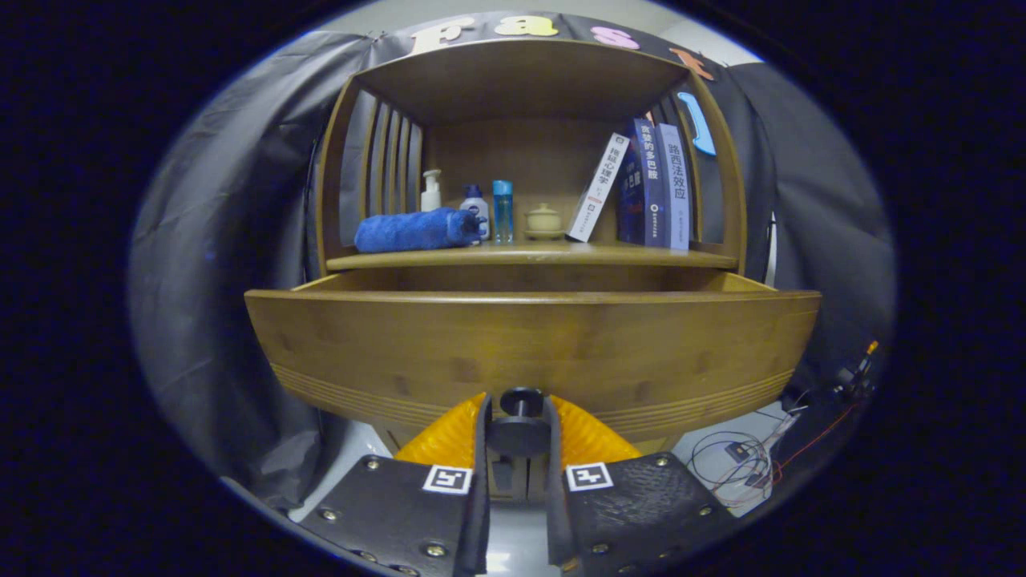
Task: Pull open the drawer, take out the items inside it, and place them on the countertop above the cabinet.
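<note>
Dark cloth [232, 200] hangs behind and to both sides of a wooden cabinet [333, 160], which stands straight ahead of me. Its open shelf, the countertop [529, 256], sits above the drawer [529, 344].

From the left along that countertop: a rolled blue towel [417, 230] lies on its side near the front edge. Behind its right end stands a white pump bottle [431, 191], then a small white bottle [474, 208] with a blue cap, then a slim blue bottle [502, 211]. To the right of these a small lidded jar [543, 219] sits on a saucer, far back on the shelf. Next a white book [597, 188] leans to the right against two upright books [661, 184], one dark blue, one paler.

The drawer is pulled out toward me; its front panel stands well forward of the cabinet and I can see the top of its side walls, but its inside is hidden behind the front panel, so I cannot tell what lies in it. A dark round knob [521, 401] juts from the lower middle of the front.

My gripper [519, 437] is narrow, with both fingers [482, 433] pressed on that knob from left and right. On the floor to the far right lies a tangle of wires [737, 461].
</note>
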Demonstrator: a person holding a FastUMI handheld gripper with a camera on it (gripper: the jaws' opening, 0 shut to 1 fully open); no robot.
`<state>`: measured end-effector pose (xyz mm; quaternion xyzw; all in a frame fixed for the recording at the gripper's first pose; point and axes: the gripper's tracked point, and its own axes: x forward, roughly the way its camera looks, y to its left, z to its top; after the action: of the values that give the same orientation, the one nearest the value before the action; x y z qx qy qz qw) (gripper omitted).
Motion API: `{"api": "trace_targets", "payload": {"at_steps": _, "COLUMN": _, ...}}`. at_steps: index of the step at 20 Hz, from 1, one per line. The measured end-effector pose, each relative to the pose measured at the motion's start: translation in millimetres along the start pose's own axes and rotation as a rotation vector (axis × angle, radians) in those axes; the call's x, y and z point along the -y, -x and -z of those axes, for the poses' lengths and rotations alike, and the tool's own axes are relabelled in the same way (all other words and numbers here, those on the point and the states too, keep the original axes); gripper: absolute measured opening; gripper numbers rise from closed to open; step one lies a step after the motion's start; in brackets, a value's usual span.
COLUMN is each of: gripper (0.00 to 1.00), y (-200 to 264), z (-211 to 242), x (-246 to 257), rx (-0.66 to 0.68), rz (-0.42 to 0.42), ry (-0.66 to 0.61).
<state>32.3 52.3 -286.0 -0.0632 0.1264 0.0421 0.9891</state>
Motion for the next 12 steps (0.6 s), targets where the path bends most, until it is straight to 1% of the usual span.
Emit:
{"api": "trace_targets", "payload": {"at_steps": 2, "gripper": 0.29, "y": 13, "z": 4, "x": 2, "rx": -0.015, "rz": 0.005, "ry": 0.023}}
{"api": "trace_targets", "payload": {"at_steps": 5, "gripper": 0.29, "y": 35, "z": 12, "x": -2, "rx": -0.039, "rz": -0.001, "ry": -0.031}}
{"api": "trace_targets", "payload": {"at_steps": 7, "gripper": 0.29, "y": 52, "z": 17, "x": -3, "rx": -0.051, "rz": 0.005, "ry": -0.012}}
{"api": "trace_targets", "payload": {"at_steps": 9, "gripper": 0.29, "y": 61, "z": 21, "x": -4, "rx": -0.064, "rz": -0.002, "ry": -0.012}}
{"api": "trace_targets", "payload": {"at_steps": 12, "gripper": 0.28, "y": 64, "z": 26, "x": -2, "rx": -0.124, "rz": -0.005, "ry": -0.067}}
